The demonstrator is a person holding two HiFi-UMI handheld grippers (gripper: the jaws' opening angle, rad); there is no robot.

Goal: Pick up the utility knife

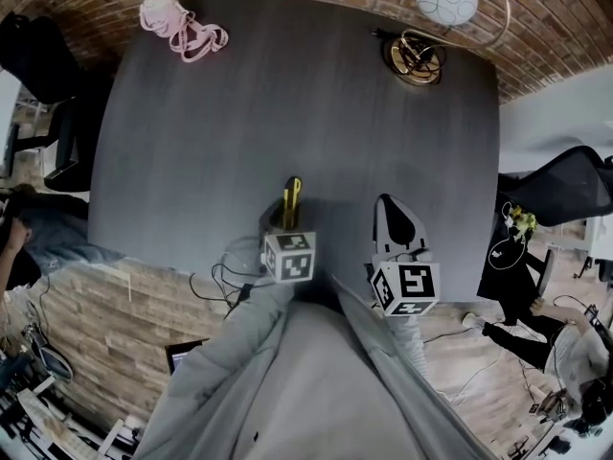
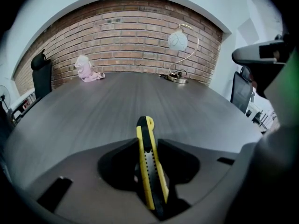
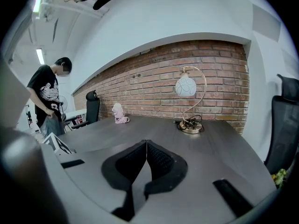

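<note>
Knife: one utility knife [image 2: 148,167], yellow and black, stands on edge between the jaws of the left gripper [image 2: 147,141], its far end poking out past them.
Left claw: pinching the utility knife, a pad against each side.
Right claw: the right gripper [image 3: 146,143] has its jaws pressed together, with nothing between them.
Knife's place: over the near middle of the table [image 1: 287,94], close to its near edge; whether it touches the top I cannot tell.
Writing: the marker cubes [image 1: 289,257] carry black-and-white square patterns; the white print on the person's [image 3: 46,101] black shirt is too small to read.
Count: two grippers, two marker cubes, one knife, one lamp [image 1: 436,17], one pink bundle [image 1: 182,25], two black chairs [image 1: 38,56].
Far corners: the lamp, with a white globe and a brass base, sits far right; the pink bundle sits far left; both are well apart from the knife.
Open room: the grey tabletop runs bare from the grippers to the brick wall [image 2: 140,36].
Sides: one chair at the table's left edge, one at its right.
Right gripper's place: just right of the left one, at the near edge.
</note>
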